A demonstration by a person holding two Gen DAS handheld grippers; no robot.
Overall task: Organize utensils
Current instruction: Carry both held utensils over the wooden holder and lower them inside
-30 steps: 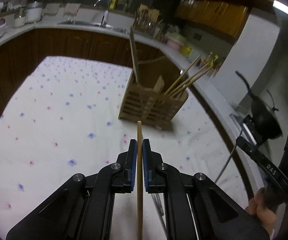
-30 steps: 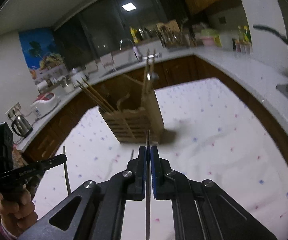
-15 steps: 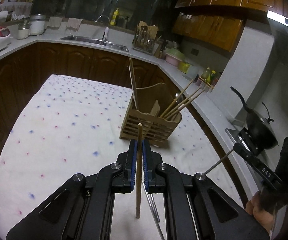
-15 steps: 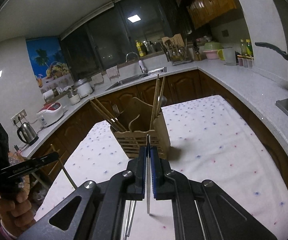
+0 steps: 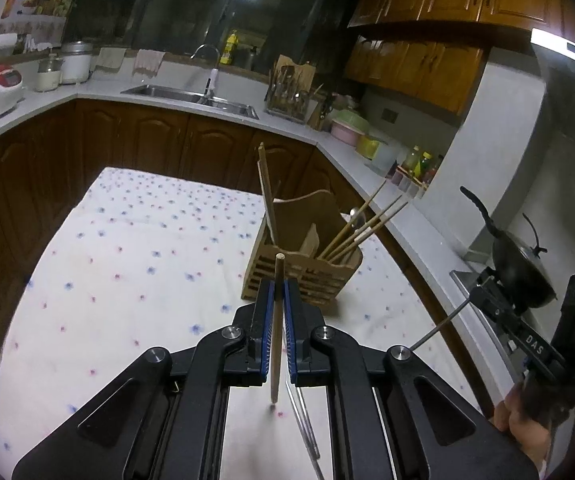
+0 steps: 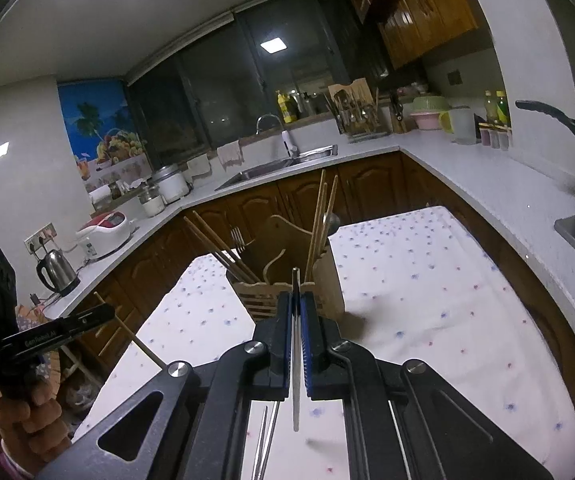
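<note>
Left gripper [image 5: 276,322] jaws clenched on wooden chopstick [image 5: 276,356], right gripper [image 6: 296,330] jaws on metal chopstick [image 6: 296,384]; both held above floral tabletop [image 5: 127,280], near wooden utensil holder [image 5: 303,276].

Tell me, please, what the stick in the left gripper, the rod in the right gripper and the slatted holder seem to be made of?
Chopstick: pale matte tan, probably wood or bamboo. Rod: grey with a sheen, likely metal. Utensil holder: unpainted light-brown slats, seemingly wood or bamboo.
</note>
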